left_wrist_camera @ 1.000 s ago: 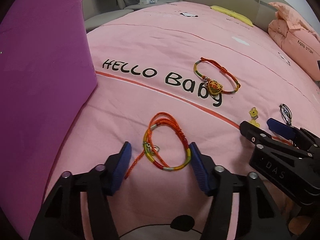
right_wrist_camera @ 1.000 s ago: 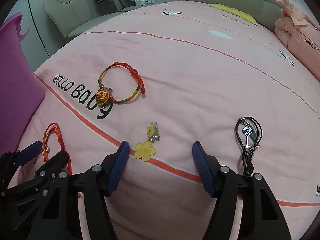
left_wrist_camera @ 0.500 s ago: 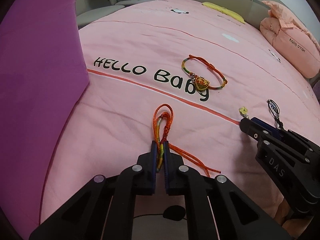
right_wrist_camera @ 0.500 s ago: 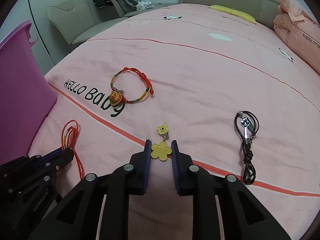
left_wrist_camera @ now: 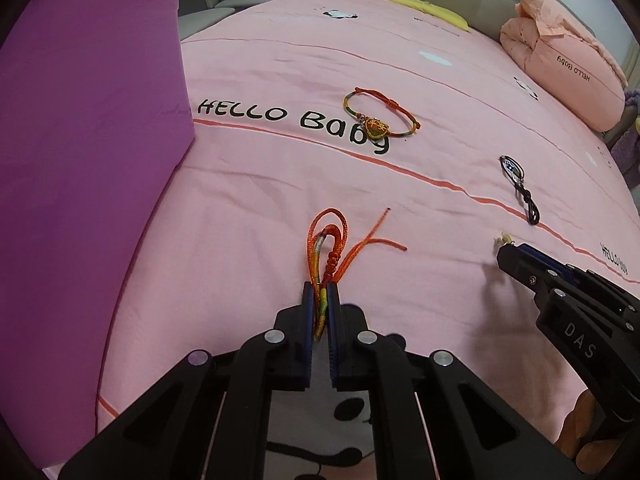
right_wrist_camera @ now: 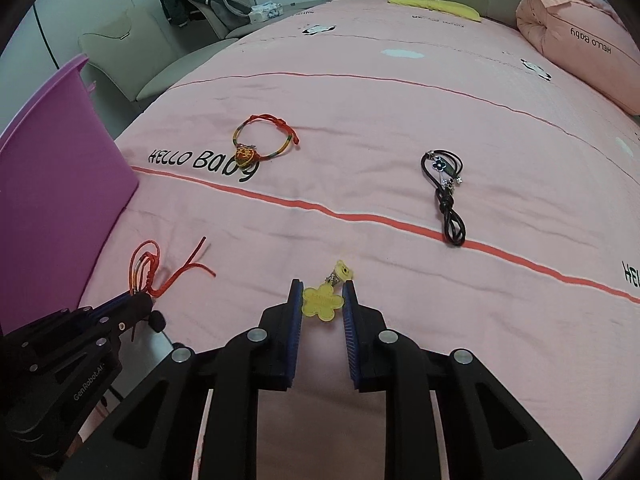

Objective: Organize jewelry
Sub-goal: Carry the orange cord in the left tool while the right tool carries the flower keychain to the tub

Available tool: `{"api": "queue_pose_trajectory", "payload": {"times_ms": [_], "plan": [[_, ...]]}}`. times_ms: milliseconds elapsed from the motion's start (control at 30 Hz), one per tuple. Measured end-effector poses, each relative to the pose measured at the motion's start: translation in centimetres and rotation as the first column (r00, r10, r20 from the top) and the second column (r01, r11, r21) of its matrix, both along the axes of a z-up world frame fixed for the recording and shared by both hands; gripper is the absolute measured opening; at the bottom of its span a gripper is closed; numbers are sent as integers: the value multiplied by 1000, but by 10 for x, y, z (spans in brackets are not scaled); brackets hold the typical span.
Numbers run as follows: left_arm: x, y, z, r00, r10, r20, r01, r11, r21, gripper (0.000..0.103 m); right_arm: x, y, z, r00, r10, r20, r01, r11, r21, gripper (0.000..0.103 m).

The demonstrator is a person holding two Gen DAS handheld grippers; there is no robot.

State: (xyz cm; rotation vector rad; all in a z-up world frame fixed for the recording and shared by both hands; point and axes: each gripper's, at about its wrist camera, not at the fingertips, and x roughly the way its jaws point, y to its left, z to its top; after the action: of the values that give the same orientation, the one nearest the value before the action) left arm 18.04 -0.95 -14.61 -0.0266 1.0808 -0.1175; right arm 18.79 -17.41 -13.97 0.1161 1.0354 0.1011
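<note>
1. The pink bedspread (right_wrist_camera: 360,128) stretches wide and flat ahead of me; its far edge meets a beige headboard, and a folded pink quilt (left_wrist_camera: 568,76) sits at the far right.
2. A purple bin (left_wrist_camera: 80,160) rises as a tall wall close on my left, just beside my left gripper (left_wrist_camera: 320,300).
3. Lying loose ahead: a multicoloured bracelet with a heart charm (right_wrist_camera: 264,146) on the "Baby" lettering, and a black cord bracelet (right_wrist_camera: 446,192) across the red stripe, well apart from each other.
4. My left fingers pinch the orange string bracelet (left_wrist_camera: 330,248); its loops and loose ends stick out beyond the tips.
5. My right gripper (right_wrist_camera: 322,300) clamps the yellow flower charm (right_wrist_camera: 322,302), its small bear piece poking forward.
6. Both grippers angle downward, side by side.
</note>
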Motion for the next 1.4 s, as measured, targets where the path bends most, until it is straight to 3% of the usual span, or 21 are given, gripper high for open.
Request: {"api": "queue_pose_trajectory", "payload": {"times_ms": [433,833,1400], "plan": [[-50,9,45,997,-52,51,53,998,-20,6,-56,15,52,997,-41,68,40,999,16,19],[-90,22,115,979,-102,175,112,992,-49,6,-99,34,113,986,-52,160,50,999,14,19],[-100,104,202,938,-30,345,57,996,-69,6,-115,108,187,956,33,290,-41,999,19,19]]}}
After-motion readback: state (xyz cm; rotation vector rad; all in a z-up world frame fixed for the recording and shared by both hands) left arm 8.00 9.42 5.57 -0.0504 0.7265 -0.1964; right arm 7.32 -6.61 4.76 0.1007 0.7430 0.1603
